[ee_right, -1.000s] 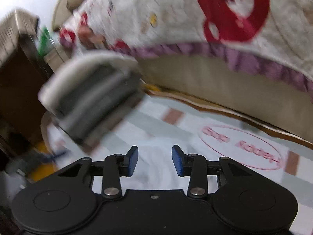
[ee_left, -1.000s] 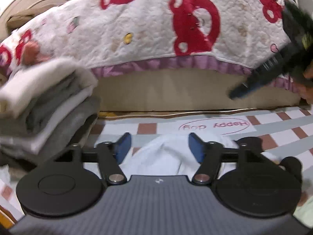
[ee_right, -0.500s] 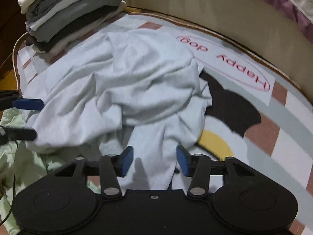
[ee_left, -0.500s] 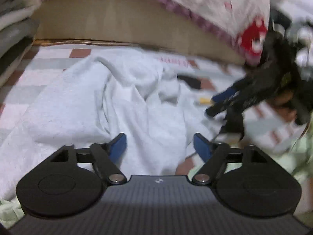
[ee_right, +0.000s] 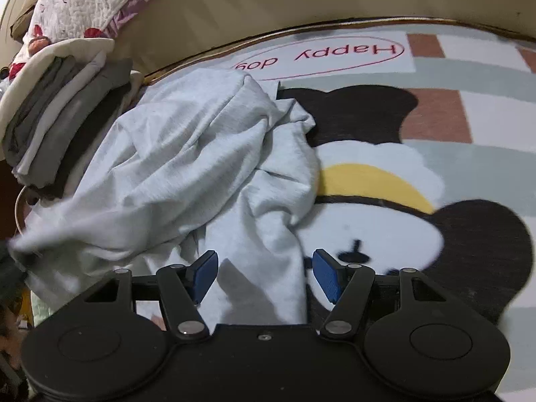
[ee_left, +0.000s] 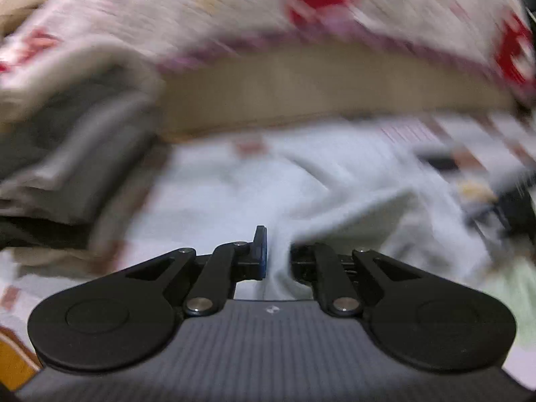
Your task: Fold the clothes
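Only rightward, sharp: right tongs [ee_right: 264, 273] agape over shirt [ee_right: 187, 167]; left tongs [ee_left: 276, 254] pinching it.

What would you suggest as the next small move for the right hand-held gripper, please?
Probably close it. The left hand-held gripper looks already shut on the crumpled pale grey cotton garment, while the right hand-held gripper is open with a fold of that cloth between its blue pads, so gripping would allow spreading.

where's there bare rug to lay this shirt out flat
Free: the cartoon dog patch of the rug right of the crumpled shirt, out to the checks, and the "Happy dog" strip along the bed base. Crowded: the folded stack on the left, with the shirt against it.
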Motion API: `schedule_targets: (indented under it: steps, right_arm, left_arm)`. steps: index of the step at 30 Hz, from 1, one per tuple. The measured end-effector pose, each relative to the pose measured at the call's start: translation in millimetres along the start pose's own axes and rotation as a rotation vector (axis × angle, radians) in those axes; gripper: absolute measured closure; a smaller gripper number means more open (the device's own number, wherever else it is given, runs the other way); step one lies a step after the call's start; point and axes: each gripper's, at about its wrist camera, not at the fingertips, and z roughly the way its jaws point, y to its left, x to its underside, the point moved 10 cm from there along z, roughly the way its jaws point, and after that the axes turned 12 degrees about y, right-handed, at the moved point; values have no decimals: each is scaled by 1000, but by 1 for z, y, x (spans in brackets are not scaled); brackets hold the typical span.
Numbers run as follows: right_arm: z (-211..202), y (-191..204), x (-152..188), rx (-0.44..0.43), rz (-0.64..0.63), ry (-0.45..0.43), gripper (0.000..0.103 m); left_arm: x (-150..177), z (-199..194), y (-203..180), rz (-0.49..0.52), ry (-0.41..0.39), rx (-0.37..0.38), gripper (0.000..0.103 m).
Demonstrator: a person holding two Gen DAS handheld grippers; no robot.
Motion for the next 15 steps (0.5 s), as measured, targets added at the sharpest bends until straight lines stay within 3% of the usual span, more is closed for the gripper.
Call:
schedule_targets:
  steps: [4,9,13,15]
  right_arm:
    - [14,7,4,45,-41,76,35]
    - [15,6,7,52,-8,75,34]
    - [15,8,8,41,10,20,27]
    - [19,16,5,93,-58,18,27]
  left_arm:
    - [0,9,56,-147,-27,-62,95]
    - [-2,19,92,-234,-46,-125,97]
    - [-6,9,101,-229,-95,-132,99]
    - [-7,4,105,-231,-111,-129,100]
